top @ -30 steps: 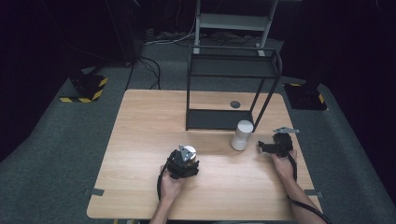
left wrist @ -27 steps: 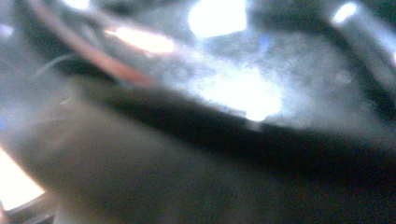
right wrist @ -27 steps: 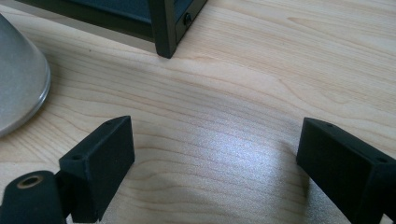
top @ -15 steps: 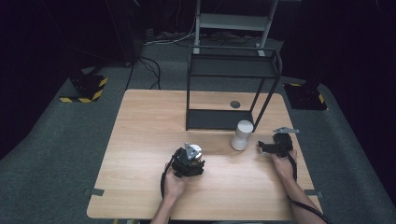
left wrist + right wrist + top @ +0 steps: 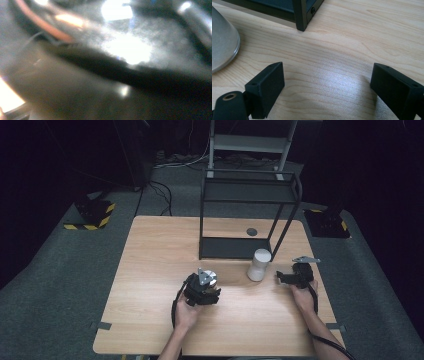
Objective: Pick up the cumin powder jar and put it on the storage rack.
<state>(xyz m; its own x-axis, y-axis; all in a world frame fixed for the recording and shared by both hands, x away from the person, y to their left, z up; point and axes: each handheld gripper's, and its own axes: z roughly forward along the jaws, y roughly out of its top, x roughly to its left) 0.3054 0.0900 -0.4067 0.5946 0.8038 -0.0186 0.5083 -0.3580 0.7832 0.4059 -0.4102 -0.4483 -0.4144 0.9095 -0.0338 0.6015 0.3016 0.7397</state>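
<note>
My left gripper (image 5: pixel 202 291) hovers over the middle front of the wooden table (image 5: pixel 150 270), held in a hand, with its grey three-cornered plate on top. Its own view is a dark blur of something very close; the jaws read as shut, and I cannot tell whether anything is between them. My right gripper (image 5: pixel 279 278) rests near the table's right side, pointing left at a white cylinder (image 5: pixel 259 265) a short way off. Its jaws stand wide open over bare wood (image 5: pixel 327 77), with nothing between them. The cylinder's pale side (image 5: pixel 222 42) curves in at the left.
A black metal shelf rack (image 5: pixel 250 195) stands at the back middle of the table; one foot of the rack (image 5: pixel 300 17) is just beyond my right jaws. A small dark disc (image 5: pixel 251 231) lies inside the rack's frame. Yellow-black striped blocks (image 5: pixel 92 217) sit on the floor.
My left gripper has risen a little and drifted slightly right. The right gripper and the white cylinder have kept still.
</note>
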